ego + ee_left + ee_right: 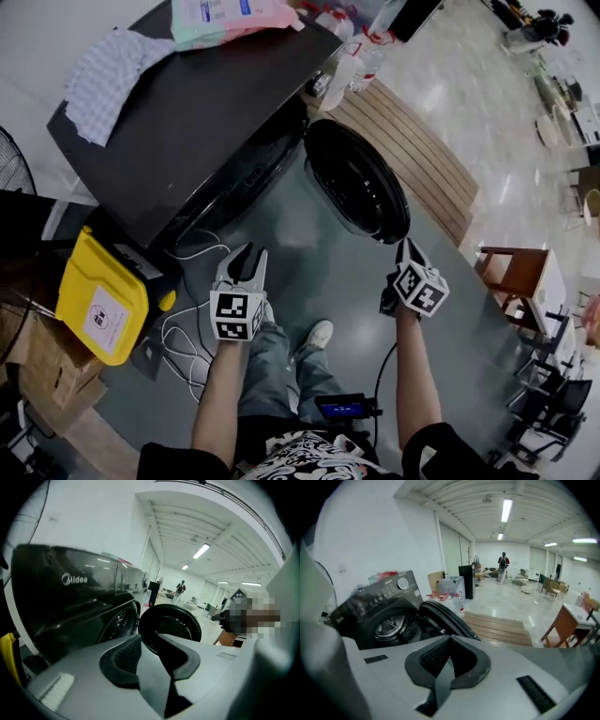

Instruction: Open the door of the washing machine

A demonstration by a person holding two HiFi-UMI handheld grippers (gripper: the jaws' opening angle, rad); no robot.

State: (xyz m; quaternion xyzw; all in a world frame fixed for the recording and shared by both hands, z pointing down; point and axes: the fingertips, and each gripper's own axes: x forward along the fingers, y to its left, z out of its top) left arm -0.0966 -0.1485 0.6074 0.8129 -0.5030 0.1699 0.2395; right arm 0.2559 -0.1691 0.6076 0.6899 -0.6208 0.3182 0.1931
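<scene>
The washing machine (187, 131), black and front-loading, is standing on the grey floor (309, 272) ahead of the person. Its round door (356, 183) is hanging swung wide open to the right, clear of the drum opening, with its inner face turning toward the person. In the right gripper view the drum (391, 625) is showing uncovered behind the door's edge.

The left gripper (246, 258) is hovering low in front of the machine, well apart from the door. Its jaws are standing only slightly apart, with nothing between them. The right gripper (405, 248) is hovering just below the door's lower rim and is not touching it. Its jaws are pressing fully together and holding nothing.

A checked cloth (108, 80) and a pink packet (230, 19) are lying on top of the machine. A yellow box (103, 295) is sitting beside it on the left, with white cables (183, 337) trailing over the floor nearby. Clear bottles (361, 56) are standing behind the machine, next to a slatted wooden platform (412, 155). The person's shoe (317, 336) is resting on the floor between the two grippers.
</scene>
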